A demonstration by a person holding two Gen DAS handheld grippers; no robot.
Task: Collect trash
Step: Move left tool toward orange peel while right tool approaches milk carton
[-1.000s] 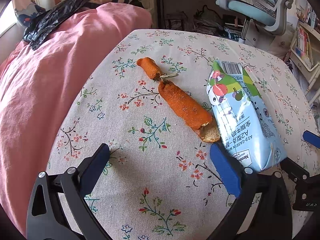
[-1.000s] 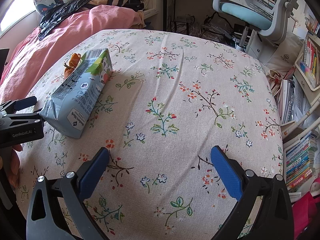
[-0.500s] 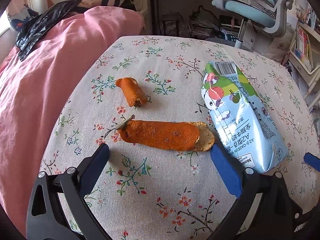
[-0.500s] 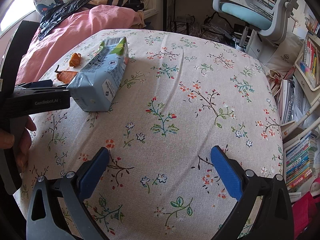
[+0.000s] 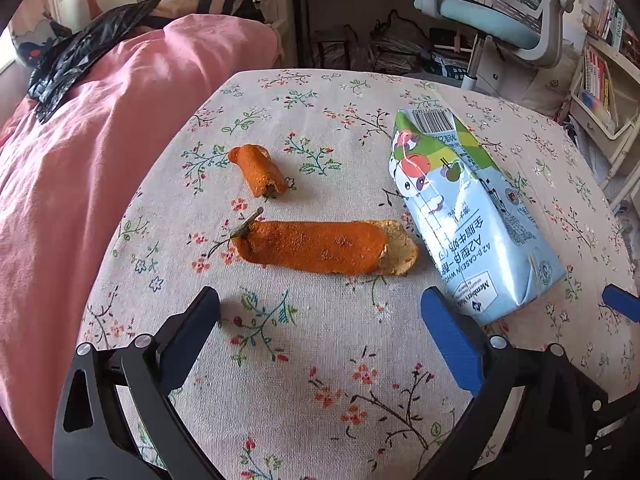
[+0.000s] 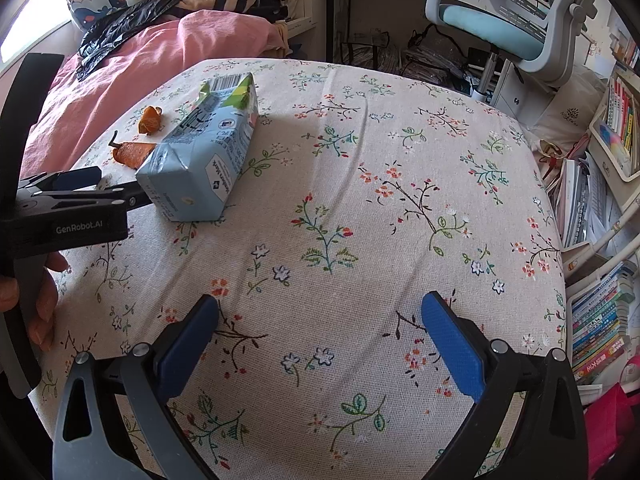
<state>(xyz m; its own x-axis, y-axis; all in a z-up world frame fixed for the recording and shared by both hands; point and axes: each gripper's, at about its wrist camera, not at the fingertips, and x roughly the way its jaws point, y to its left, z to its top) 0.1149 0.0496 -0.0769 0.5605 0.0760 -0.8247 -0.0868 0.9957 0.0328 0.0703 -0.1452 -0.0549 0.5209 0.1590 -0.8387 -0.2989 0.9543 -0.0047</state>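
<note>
A long strip of orange peel (image 5: 324,246) lies on the floral tablecloth (image 5: 280,380), just ahead of my open, empty left gripper (image 5: 320,316). A smaller curled peel (image 5: 258,170) lies beyond it. A light blue milk carton (image 5: 468,216) lies on its side to the right, its near end beside my right fingertip (image 5: 440,316). In the right wrist view the carton (image 6: 204,156) and both peels (image 6: 134,152) sit at the far left, next to the left gripper (image 6: 72,180). My right gripper (image 6: 320,324) is open and empty above bare cloth.
A pink quilt (image 5: 100,140) with a black plastic bag (image 5: 80,56) on it borders the table's left edge. A blue office chair (image 6: 508,28) stands behind the table. Shelves and stacked books (image 6: 600,320) line the right side.
The left gripper has swung so the long peel now lies crosswise, centred between its fingers, and has drawn closer. The right gripper has not moved.
</note>
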